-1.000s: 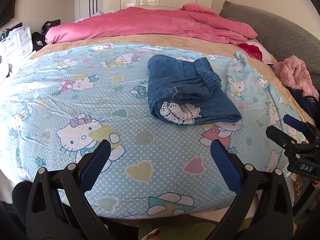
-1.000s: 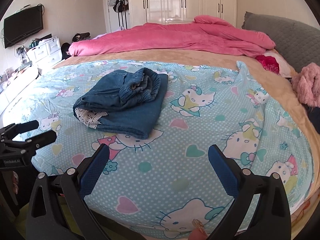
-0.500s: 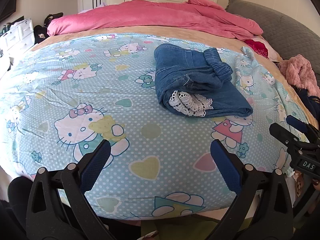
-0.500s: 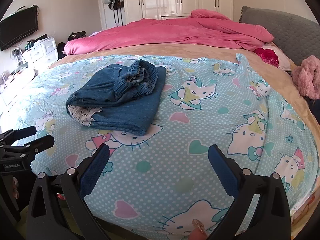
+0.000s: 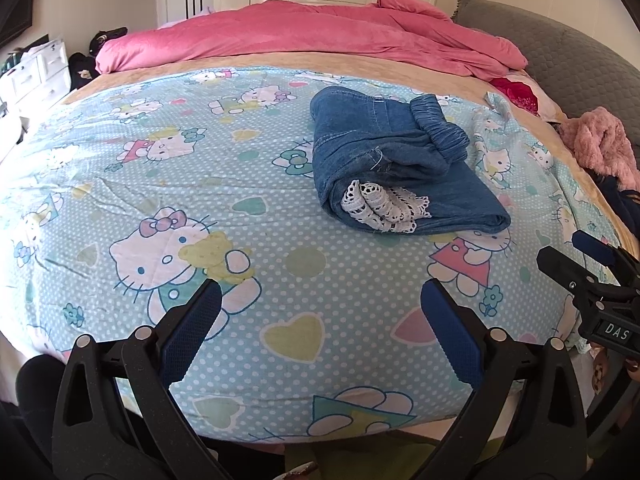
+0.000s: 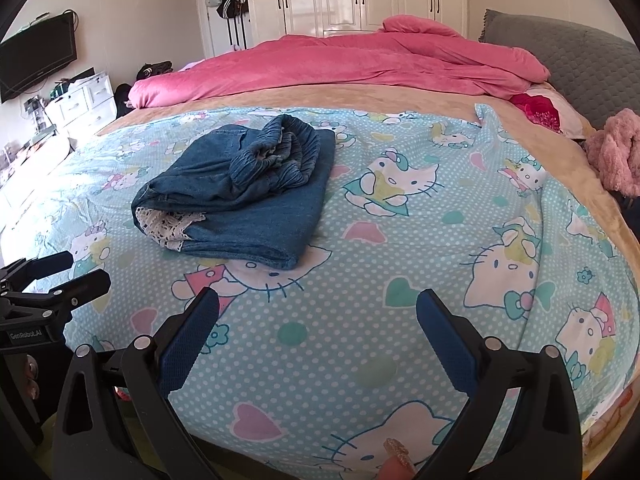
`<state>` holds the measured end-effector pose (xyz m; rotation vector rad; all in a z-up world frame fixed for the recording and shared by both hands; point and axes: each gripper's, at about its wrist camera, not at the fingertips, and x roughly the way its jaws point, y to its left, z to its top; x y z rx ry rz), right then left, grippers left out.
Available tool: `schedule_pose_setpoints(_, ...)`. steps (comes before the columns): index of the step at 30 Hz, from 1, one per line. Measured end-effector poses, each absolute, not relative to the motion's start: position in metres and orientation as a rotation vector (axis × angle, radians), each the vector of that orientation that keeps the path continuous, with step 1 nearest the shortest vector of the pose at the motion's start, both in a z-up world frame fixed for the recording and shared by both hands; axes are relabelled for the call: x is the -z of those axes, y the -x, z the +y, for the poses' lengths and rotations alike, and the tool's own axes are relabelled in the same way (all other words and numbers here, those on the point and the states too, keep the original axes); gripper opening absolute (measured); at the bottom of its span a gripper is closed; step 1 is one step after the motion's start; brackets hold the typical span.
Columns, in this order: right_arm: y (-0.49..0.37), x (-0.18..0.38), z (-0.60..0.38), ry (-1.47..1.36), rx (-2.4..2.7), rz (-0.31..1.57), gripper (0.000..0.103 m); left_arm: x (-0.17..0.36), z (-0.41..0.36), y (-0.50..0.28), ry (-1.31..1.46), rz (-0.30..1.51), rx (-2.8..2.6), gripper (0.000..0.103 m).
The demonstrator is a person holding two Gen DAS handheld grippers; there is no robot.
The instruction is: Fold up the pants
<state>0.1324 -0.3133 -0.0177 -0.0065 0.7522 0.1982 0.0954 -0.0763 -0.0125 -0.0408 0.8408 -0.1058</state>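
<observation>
- Left wrist view: denim pants [image 5: 396, 160] folded into a thick bundle, white lace trim [image 5: 384, 206] poking out the near end, elastic waistband bunched on top. They sit on the cartoon-cat sheet [image 5: 160, 168], right of centre.
- Left gripper [image 5: 320, 300] spread wide, holding nothing, well short of the pants. Blue textured pads.
- Right wrist view: same bundle [image 6: 240, 196] lies left of centre, soft rounded folds.
- Right gripper [image 6: 318, 304] also gaping, empty. Pink duvet [image 6: 340, 64] behind.

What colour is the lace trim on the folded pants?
White lace on blue denim pants; clearest in the left wrist view.
</observation>
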Motion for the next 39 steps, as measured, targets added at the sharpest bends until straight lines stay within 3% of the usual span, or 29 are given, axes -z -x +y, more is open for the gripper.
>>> schedule_pose_setpoints(39,-0.1324,0.0118,-0.3168,0.006,-0.185,0.745,0.099,0.0051,-0.0763,-0.0944,0.015,0.825,0.083,0.094)
